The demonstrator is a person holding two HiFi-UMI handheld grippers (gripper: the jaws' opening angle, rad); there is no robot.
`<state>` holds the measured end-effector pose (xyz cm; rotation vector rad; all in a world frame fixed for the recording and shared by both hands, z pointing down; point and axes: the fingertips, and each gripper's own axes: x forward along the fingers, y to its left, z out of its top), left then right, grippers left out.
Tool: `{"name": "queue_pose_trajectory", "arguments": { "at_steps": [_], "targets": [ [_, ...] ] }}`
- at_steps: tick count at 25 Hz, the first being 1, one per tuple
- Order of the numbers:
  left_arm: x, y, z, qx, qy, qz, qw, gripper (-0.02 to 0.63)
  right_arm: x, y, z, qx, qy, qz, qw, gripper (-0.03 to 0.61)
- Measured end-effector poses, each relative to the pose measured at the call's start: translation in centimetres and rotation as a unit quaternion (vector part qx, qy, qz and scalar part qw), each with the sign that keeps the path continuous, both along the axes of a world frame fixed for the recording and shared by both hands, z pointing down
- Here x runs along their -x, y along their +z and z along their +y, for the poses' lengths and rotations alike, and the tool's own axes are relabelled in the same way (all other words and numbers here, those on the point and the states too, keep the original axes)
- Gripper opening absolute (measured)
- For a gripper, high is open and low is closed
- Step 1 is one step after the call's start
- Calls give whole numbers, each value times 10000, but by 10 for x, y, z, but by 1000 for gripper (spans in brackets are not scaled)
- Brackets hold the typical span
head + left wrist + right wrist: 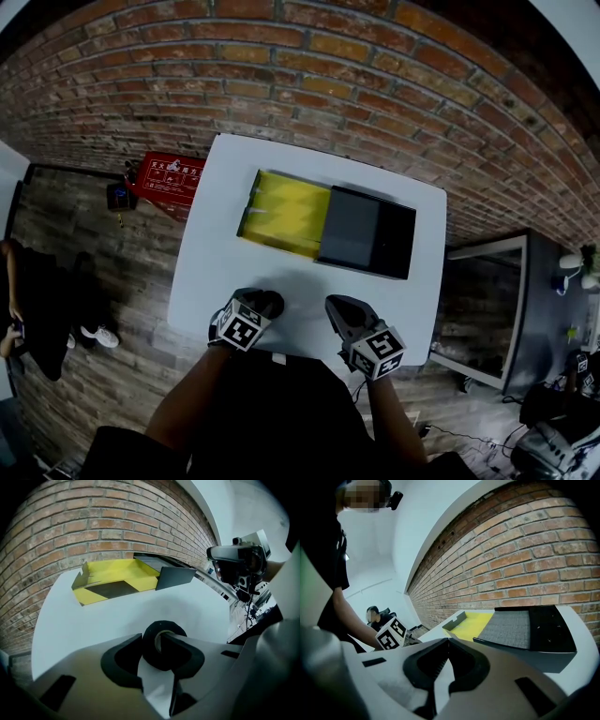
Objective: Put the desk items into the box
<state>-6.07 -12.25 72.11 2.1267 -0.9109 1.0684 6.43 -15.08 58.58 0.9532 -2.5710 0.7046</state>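
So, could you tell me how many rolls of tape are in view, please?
1: a black tape roll at the white table's near edge, its wall between the left tongs. The yellow box tray looks empty; its dark half could hide more.

Reaches both bare forearms up from the bottom edge of the head view, the left forearm slanting right, the right forearm slanting slightly left. Holds the left gripper just left of centre, tipped steeply down, its marker cube facing up. Pinches the wall of a black tape roll with it, one jaw tip inside the hole, the other against the outer side. Holds the right gripper just right of centre, pitched less steeply, apart from the left one, with its jaw tips touching.
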Motion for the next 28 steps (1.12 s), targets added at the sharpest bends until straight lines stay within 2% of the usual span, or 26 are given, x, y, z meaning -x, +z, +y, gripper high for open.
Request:
{"name": "queue_pose_trajectory", "arguments": {
  "at_steps": [14,28],
  "targets": [
    [18,-50,-70,-541,-359,297,9974,135,11,-14,-14,-264,147,-133,9995,21],
    [17,-84,-153,-836,-67,329,9959,135,36,-15,-39,-320,225,-157,9991,21]
  ]
}}
